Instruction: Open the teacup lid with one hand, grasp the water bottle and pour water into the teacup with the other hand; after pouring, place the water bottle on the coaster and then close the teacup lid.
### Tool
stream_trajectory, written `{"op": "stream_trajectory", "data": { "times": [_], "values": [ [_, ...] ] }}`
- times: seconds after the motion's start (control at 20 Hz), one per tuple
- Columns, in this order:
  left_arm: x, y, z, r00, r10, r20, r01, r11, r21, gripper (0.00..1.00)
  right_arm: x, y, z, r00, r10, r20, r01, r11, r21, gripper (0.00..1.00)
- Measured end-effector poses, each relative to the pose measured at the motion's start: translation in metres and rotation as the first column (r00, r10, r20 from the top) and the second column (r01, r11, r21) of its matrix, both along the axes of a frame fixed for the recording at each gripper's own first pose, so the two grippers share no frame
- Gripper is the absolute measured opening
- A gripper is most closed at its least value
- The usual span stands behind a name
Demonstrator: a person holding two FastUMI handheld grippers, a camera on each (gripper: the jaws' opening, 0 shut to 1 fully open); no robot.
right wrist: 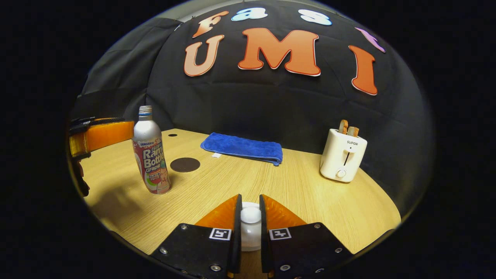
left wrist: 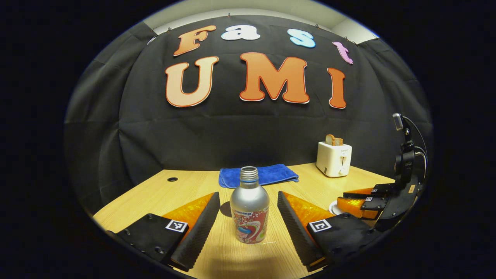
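A silver water bottle (left wrist: 249,211) with a red label stands upright and uncapped on the wooden table (left wrist: 186,186). My left gripper (left wrist: 248,195) is open, one finger on each side of the bottle, neither touching it. A dark round coaster (right wrist: 185,164) lies just behind the bottle (right wrist: 150,155). In the right gripper view, my right gripper (right wrist: 250,199) is shut on the round knob of the white teacup lid (right wrist: 250,215). The cup below is mostly hidden by the fingers. The right gripper (left wrist: 362,199) also appears at the right of the left gripper view.
A folded blue cloth (right wrist: 242,148) lies at the back of the table. A white toaster (right wrist: 343,159) with bread slices stands at the back right. The left gripper (right wrist: 100,135) sits at the table's left side, close to the bottle.
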State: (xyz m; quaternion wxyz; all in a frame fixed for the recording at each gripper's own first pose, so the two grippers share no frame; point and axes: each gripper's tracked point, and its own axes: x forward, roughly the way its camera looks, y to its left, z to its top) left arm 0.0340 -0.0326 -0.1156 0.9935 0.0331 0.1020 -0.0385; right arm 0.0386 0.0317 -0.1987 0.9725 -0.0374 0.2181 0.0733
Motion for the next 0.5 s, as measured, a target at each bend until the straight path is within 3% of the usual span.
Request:
{"op": "stream_trajectory", "data": {
  "times": [0.5],
  "values": [
    [0.012, 0.0, -0.059, 0.992, 0.017, -0.124, -0.02, 1.0, -0.018, 0.98, -0.001, -0.002, 0.043, 0.995, 0.006, 0.098, -0.011, 0.999, 0.049, 0.21]
  ]
}}
